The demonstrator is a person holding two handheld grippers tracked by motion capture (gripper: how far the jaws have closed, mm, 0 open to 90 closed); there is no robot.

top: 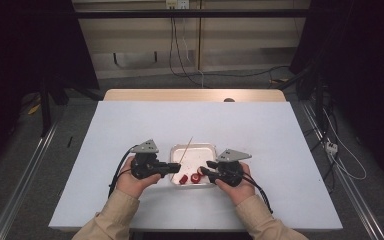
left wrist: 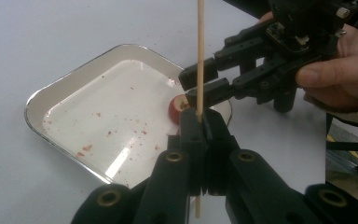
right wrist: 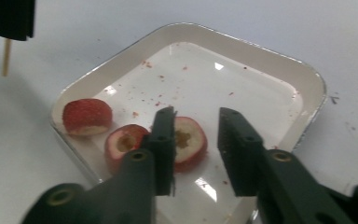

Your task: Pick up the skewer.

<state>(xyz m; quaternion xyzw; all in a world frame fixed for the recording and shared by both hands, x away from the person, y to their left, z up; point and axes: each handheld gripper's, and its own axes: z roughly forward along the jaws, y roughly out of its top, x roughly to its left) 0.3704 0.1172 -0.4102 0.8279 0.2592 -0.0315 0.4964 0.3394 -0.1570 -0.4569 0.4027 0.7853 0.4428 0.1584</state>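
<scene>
The right claw [right wrist: 196, 149] is hanging open just over a red fruit piece [right wrist: 189, 140] in the white tray [right wrist: 279, 60]. The piece is sitting between its jaws, leaning to the left one. The left claw [left wrist: 204, 122] is squeezing a stick [left wrist: 200, 56] that is pointing up, beside the tray.

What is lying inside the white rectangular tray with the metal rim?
Inside the white rectangular tray lie three red cored fruit pieces and small red crumbs. The right gripper covers part of one piece, so anything beneath its jaws is hidden.
</scene>
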